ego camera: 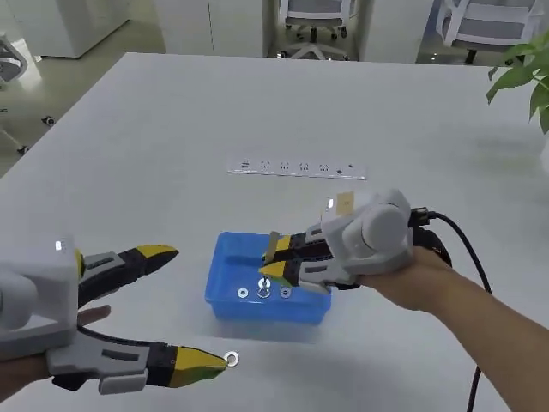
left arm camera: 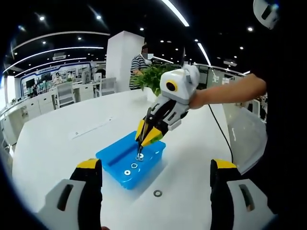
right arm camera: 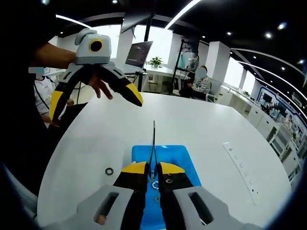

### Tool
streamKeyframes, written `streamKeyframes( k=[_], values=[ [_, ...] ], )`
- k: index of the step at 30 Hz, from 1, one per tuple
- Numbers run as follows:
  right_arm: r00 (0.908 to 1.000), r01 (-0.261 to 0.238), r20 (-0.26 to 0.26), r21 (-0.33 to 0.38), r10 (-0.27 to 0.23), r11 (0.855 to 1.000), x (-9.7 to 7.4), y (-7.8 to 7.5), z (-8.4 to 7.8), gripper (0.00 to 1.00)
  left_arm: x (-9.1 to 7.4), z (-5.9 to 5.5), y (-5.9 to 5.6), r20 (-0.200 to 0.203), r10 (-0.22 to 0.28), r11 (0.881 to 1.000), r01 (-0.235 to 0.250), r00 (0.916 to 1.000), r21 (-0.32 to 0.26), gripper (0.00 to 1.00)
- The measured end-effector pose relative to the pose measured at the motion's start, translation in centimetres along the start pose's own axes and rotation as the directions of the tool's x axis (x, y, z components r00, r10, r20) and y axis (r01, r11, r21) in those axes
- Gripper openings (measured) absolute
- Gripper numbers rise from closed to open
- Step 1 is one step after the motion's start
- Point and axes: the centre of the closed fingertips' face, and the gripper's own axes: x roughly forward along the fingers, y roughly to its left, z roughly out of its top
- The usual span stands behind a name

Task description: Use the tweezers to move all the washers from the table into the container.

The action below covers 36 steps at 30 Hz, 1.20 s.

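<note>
Squeezing barely visible tweezers (right arm camera: 153, 135), right tool (right arm camera: 153, 167) hovers over container (ego camera: 257, 311); left tool (ego camera: 200, 306) gapes empty.

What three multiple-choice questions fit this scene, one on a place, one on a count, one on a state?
1. Where do the tweezers point?
A. Into the blue container
B. At a mug
C. Into a red bowl

2. How many washers lie on the bare table?
A. Five
B. Three
C. One

3. How is the left gripper?
A. Shut on tweezers
B. Open, empty
C. Shut on a washer

Answers: 1 A, the right gripper holds them tip-down over the container. 2 C, only one lies there, by the left gripper. 3 B, its jaws stand wide apart.
</note>
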Motion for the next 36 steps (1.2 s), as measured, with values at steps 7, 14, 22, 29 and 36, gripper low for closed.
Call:
streamKeyframes(
  k=[7, 14, 22, 29, 36],
  values=[
    [0.9993, -0.026, -0.028, -0.024, 0.025, 0.999, 0.8, 0.0, -1.5, 0.09, 0.6, 0.3, 0.2, 0.001, -0.009, 1.000, 0.009, 1.0000, 0.008, 0.99],
    [0.9973, -0.056, -0.048, -0.036, 0.054, 0.998, 1.5, 0.1, -2.6, 0.09, 1.9, 1.4, 0.8, 0.006, -0.031, 0.999, 0.031, 0.9995, 0.023, 0.94],
    [0.9956, -0.076, -0.059, -0.041, 0.074, 0.996, 2.1, 0.1, -3.2, 0.09, 4.1, 2.6, 1.2, -0.008, -0.093, 0.993, 0.093, 0.9956, 0.068, 0.74],
    [0.9938, -0.091, -0.068, -0.045, 0.088, 0.995, 2.5, 0.2, -3.8, 0.09, 6.2, 2.8, 1.7, -0.044, -0.130, 0.984, 0.134, 0.9906, 0.118, 0.50],
    [0.9907, -0.118, -0.073, -0.048, 0.115, 0.992, 2.7, 0.5, -4.3, 0.10, 7.9, 2.1, 2.4, -0.112, -0.144, 0.970, 0.163, 0.9831, 0.179, 0.27]
  ],
)
